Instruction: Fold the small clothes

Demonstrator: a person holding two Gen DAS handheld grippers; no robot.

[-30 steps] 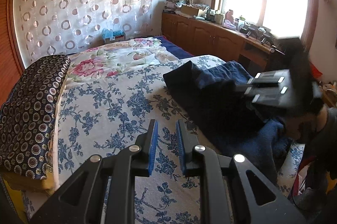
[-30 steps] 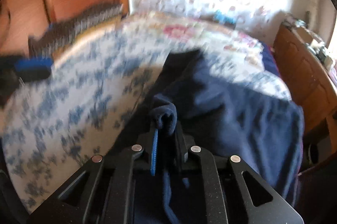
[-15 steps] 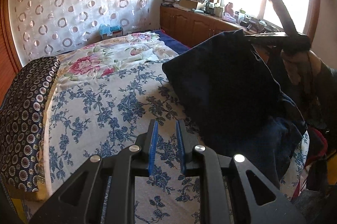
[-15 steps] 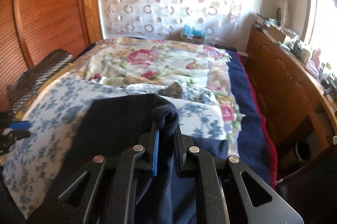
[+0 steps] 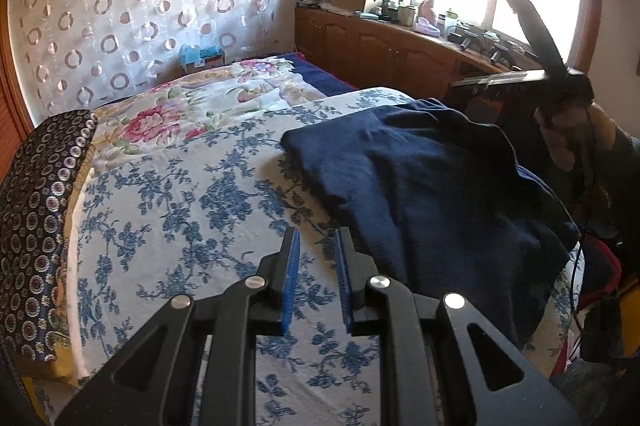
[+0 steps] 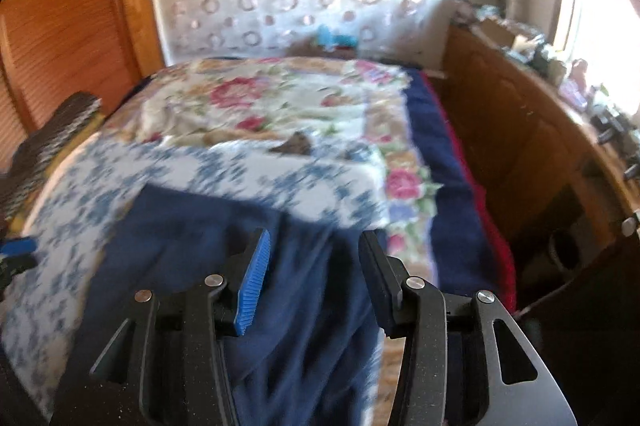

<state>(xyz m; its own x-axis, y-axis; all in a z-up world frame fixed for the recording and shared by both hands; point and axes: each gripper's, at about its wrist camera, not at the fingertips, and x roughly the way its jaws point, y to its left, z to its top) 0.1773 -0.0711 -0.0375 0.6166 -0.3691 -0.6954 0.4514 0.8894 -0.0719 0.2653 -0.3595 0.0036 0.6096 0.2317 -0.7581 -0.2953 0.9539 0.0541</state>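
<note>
A navy garment [image 5: 420, 185] lies folded over on the blue-flowered sheet [image 5: 192, 209], its near end hanging off the bed's right side. My left gripper [image 5: 317, 246] hovers over bare sheet just left of the garment, its blue pads a narrow gap apart with nothing between them. In the right wrist view my right gripper [image 6: 314, 236] is above the navy garment [image 6: 192, 246]. Its jaws are opening and stand wide; the cloth lies beneath them and neither pad presses on it. The view is blurred.
A dark patterned pillow [image 5: 36, 226] lines the bed's left edge. A rose-printed quilt [image 5: 208, 101] covers the far half. Wooden cabinets [image 5: 380, 49] with clutter run under the window on the right. A wooden wardrobe [image 6: 60, 25] stands at the left.
The right gripper, shut on the garment's edge, carried it up and across the bed, then its jaws came apart and the cloth dropped flat. The left gripper kept its narrow gap.
</note>
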